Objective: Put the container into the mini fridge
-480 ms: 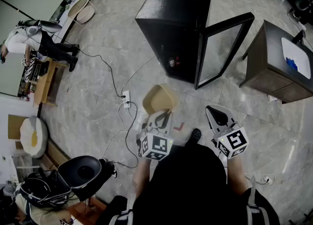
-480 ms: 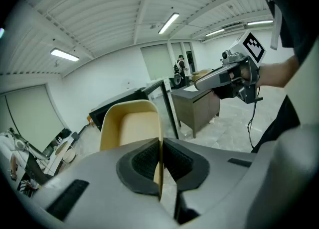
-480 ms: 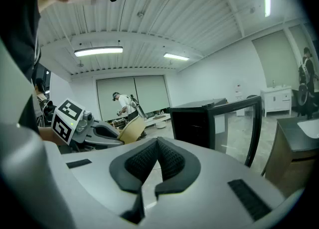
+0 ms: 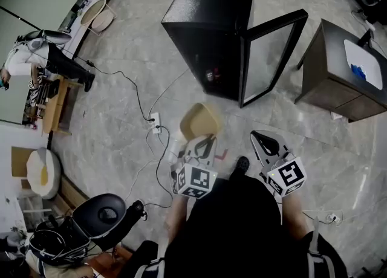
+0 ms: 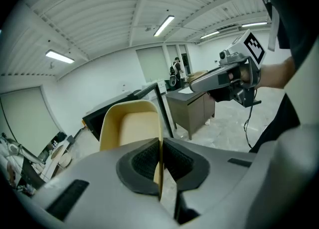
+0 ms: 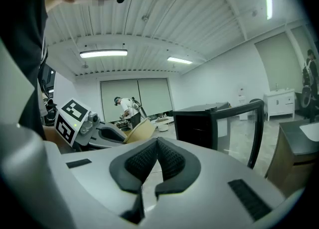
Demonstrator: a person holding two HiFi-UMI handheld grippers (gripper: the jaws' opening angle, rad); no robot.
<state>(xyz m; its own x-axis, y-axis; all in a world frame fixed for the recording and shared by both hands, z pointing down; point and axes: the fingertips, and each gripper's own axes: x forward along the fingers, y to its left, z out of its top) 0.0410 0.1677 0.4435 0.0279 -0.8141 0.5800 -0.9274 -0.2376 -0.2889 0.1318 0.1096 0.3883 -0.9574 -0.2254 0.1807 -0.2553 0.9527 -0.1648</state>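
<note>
Our left gripper (image 4: 204, 144) has its jaws clamped on the rim of the container (image 4: 200, 122), holding it above the floor (image 4: 115, 144). Our right gripper (image 4: 262, 139), jaws together and empty, hangs beside it. Ahead, the fridge (image 4: 208, 23) stands with its door (image 4: 273, 59) open, ready to take the container.

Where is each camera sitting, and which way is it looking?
Head view: on the person's head, looking steeply down at mini fridge, left hand-held gripper, right hand-held gripper, own torso.
Left gripper view: on the left one, looking along jaws shut on the container; right arm shows.
Right gripper view: on the right one, jaws shut empty, facing the fridge; dark clothing shows.
Shared: all three see the fridge.
</note>
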